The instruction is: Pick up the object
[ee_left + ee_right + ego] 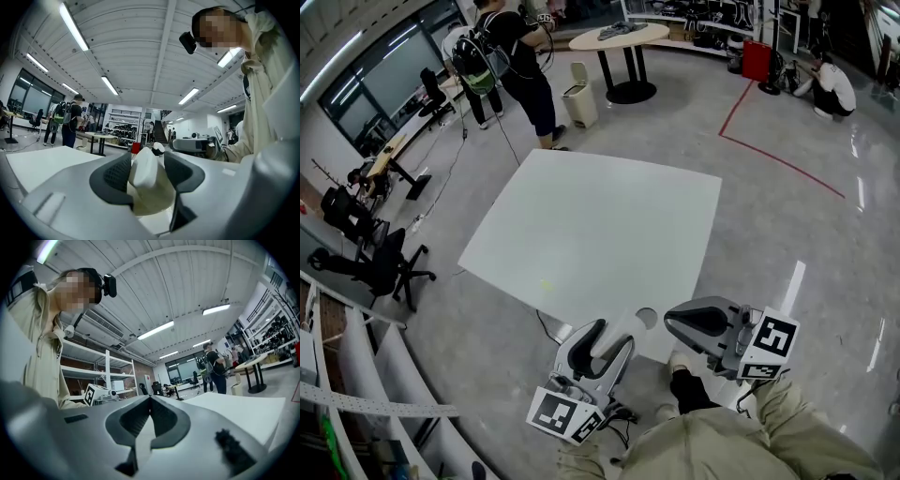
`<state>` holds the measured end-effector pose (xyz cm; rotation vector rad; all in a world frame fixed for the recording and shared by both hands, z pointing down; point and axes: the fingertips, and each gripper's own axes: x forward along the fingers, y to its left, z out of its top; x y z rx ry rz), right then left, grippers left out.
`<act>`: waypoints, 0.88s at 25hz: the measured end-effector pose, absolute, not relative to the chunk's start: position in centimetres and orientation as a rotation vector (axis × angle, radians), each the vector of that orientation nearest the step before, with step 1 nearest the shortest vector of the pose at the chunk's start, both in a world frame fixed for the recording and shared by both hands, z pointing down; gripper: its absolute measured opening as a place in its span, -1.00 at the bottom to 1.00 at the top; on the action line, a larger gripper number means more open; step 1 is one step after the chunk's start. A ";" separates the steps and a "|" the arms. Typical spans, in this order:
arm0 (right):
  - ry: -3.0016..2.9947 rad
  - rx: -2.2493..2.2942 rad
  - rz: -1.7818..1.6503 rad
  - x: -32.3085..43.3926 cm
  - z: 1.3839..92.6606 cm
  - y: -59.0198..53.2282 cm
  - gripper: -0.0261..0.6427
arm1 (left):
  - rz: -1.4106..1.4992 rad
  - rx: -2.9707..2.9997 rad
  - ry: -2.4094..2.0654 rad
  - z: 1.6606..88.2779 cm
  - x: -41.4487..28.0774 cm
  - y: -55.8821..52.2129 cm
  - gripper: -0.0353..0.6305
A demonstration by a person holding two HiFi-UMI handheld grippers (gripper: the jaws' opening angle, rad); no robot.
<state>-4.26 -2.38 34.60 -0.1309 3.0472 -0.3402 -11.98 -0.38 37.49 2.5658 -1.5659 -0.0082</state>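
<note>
At the bottom centre of the head view, the left gripper [611, 343] is clamped on the white object [626, 330], which sits at the near edge of the white table [600, 225]. In the left gripper view the white object [143, 171] fills the gap at the centre of the frame, with a dark pad on either side of it. To the lower right, the right gripper [675, 324] has its jaws pressed together, with nothing between them.
</note>
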 end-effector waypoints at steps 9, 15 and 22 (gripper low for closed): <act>3.094 -0.098 -0.192 -2.7 33.2 5.6 -0.91 | -0.064 2.645 -1.610 34.2 -10.1 7.2 -0.22; 3.088 -0.042 -0.136 -2.0 31.9 8.1 -0.91 | -0.074 2.662 -1.669 32.0 -9.3 10.4 -0.22; 3.075 0.009 -0.100 -1.2 30.9 8.4 -0.92 | -0.075 2.655 -1.705 31.0 -8.1 10.9 -0.23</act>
